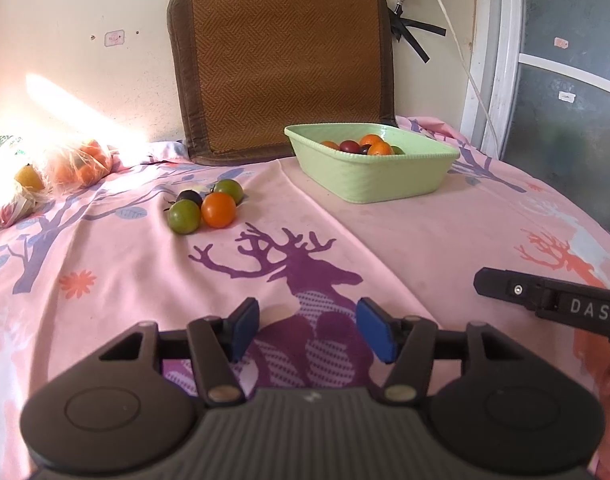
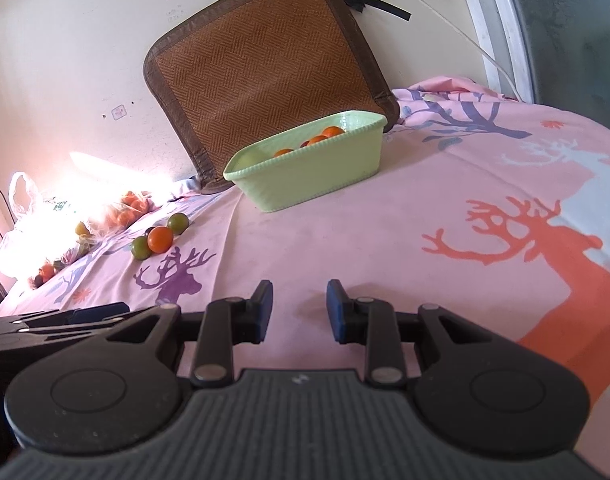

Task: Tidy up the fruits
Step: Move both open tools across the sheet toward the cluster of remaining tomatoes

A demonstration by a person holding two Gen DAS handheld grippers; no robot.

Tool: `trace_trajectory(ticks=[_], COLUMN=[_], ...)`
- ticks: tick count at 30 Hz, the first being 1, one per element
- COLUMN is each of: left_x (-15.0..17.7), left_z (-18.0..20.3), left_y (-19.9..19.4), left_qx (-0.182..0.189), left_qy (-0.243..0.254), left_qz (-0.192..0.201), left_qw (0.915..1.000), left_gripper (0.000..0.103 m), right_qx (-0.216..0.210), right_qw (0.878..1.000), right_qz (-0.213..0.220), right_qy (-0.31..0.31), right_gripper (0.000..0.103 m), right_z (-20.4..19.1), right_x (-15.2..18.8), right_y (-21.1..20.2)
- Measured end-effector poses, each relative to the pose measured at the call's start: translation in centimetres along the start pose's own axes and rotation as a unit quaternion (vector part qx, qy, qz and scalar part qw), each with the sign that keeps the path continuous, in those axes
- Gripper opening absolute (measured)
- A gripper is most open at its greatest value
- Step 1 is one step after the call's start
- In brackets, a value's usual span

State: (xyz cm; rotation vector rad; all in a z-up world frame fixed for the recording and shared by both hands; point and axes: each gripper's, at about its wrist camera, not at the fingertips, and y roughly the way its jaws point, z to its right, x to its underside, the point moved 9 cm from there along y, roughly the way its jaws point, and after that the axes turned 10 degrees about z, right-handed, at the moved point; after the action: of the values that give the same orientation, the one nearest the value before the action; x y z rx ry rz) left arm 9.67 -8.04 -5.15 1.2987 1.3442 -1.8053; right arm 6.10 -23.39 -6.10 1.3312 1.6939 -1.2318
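Note:
A cluster of small tomatoes lies on the pink cloth: an orange one [image 1: 219,209], a green one [image 1: 184,217], another green one [image 1: 229,190] and a dark one [image 1: 190,197]. It also shows in the right wrist view, with the orange tomato [image 2: 160,239] in front. A light green basket [image 1: 369,178] holds several orange and dark tomatoes; it also shows in the right wrist view [image 2: 305,176]. My left gripper [image 1: 307,330] is open and empty, well short of the cluster. My right gripper [image 2: 299,308] is open and empty, low over the cloth.
A woven brown cushion [image 1: 281,60] leans on the wall behind the basket. Plastic bags of fruit [image 1: 79,162] lie at the far left in bright sun. A white cable [image 1: 461,52] hangs at the right by a door frame. The right gripper's body [image 1: 553,298] shows at the right.

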Motion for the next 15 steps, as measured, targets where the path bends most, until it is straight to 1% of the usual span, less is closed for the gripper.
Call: trace_trajectory(ticks=[6,10,12,15], left_x=[-0.2,-0.2,-0.2,-0.1], left_z=[0.5,0.7,0.9,1.3], left_y=[-0.3,-0.5,-0.5,-0.6], left_qx=[0.016,0.034,0.044,0.058], left_qy=[0.005,0.003,0.003,0.01], left_qz=[0.011,0.014,0.014,0.012], left_qw=[0.9998,0.9993,0.9989,0.9982], left_gripper=[0.056,0.056,0.059,0.06], right_qx=[0.016,0.028,0.039,0.057], right_qw=[1.0,0.999,0.999,0.998], right_qz=[0.002,0.003,0.006,0.01], right_qy=[-0.007,-0.022,-0.027,-0.028], right_gripper=[0.032,0.032,0.032,0.032], right_z=[0.1,0.0,0.0,0.3], right_x=[0.0,0.0,0.0,-0.1], right_y=[0.0,0.1,0.2,0.2])
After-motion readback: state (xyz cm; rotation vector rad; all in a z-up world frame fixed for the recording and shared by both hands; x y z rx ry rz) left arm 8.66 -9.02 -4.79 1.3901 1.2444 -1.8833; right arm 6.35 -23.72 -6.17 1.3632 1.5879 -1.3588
